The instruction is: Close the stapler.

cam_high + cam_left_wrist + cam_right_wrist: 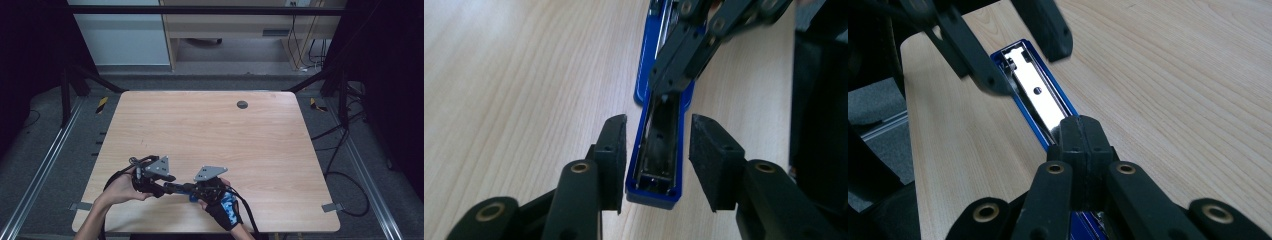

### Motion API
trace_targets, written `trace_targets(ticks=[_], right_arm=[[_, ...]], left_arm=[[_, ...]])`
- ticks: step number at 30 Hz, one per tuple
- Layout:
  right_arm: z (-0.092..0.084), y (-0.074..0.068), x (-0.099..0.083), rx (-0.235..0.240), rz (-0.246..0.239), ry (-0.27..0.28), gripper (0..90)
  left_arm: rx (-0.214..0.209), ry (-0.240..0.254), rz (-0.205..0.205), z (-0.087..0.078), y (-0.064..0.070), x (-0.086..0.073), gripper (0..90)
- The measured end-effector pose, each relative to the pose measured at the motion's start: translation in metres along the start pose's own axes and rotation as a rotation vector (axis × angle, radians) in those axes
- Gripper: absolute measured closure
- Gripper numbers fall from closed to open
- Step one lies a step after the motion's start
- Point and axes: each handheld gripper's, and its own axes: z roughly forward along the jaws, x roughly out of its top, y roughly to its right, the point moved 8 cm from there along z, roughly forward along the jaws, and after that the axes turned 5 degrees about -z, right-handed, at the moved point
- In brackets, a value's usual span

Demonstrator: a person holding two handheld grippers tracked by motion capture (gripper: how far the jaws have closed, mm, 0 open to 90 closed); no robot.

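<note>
High view: the blue stapler lies near the front edge of the wooden table, between the left gripper and the right gripper, which approach it from opposite ends so that each can work one end of the tool. Left gripper view: the jaws stand apart, one on either side of the stapler's open end; the pads flank the blue shell without pressing on it, which leaves the inner channel exposed. Right gripper view: the jaws are together, tips resting on the bright metal rail inside the stapler, probably pinning it flat against the table so that it cannot slide or tip.
</note>
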Motion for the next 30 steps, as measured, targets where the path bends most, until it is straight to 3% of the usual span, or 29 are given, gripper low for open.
trace_targets(ticks=[5, 18, 23, 30], right_arm=[[0.001, 0.000, 0.000, 0.001, 0.002, 0.000, 90.0], [0.000, 0.000, 0.000, 0.000, 0.002, -0.001, 90.0], [-0.001, 0.000, -0.001, 0.002, -0.001, -0.002, 90.0], [-0.003, 0.000, -0.002, 0.006, 0.000, -0.003, 90.0]], left_arm=[[0.065, 0.065, -0.031, -0.014, -0.009, 0.003, 55.8], [0.310, 0.300, -0.265, -0.038, -0.043, -0.005, 45.3], [0.383, 0.326, -0.340, -0.039, -0.052, -0.022, 44.4], [0.434, 0.350, -0.382, -0.034, -0.053, -0.038, 43.6]])
